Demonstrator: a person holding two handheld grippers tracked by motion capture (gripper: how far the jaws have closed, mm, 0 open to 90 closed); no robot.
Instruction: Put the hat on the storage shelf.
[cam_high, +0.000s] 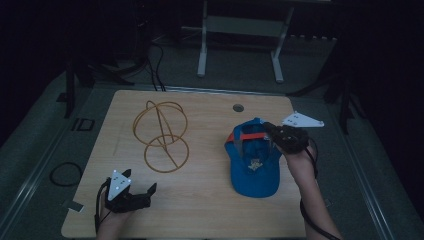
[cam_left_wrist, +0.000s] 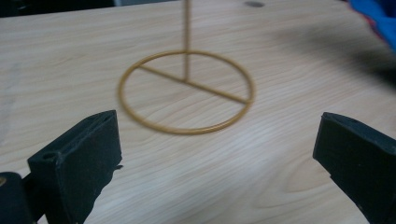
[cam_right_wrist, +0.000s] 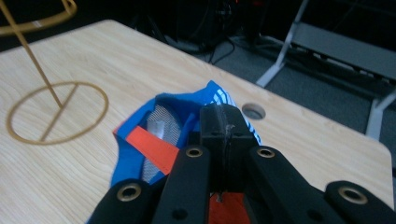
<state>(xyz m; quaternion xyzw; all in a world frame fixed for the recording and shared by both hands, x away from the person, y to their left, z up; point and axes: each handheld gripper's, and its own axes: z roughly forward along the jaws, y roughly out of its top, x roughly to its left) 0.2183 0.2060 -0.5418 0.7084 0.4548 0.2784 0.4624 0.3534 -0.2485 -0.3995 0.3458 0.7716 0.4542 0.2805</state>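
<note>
A blue cap (cam_high: 252, 167) with an orange back strap (cam_high: 252, 136) lies on the right half of the wooden table (cam_high: 210, 210), brim toward me. My right gripper (cam_high: 268, 128) sits at the cap's rear edge, jaws pressed together on the blue fabric (cam_right_wrist: 135, 158) beside the strap (cam_right_wrist: 152, 145). A gold wire stand (cam_high: 162, 135), made of a flat ring base, a stem and upper hoops, stands left of centre. My left gripper (cam_high: 140, 182) hovers open near the front left, and its view faces the stand's ring base (cam_left_wrist: 187, 91) between wide-apart jaws (cam_left_wrist: 217, 149).
A round cable hole (cam_high: 238, 107) sits near the table's far edge, just behind the cap. Beyond the table stands a white desk frame (cam_high: 240, 30) on a dark floor, with cables (cam_high: 65, 174) looped at the left. Bare wood lies between the stand and the cap.
</note>
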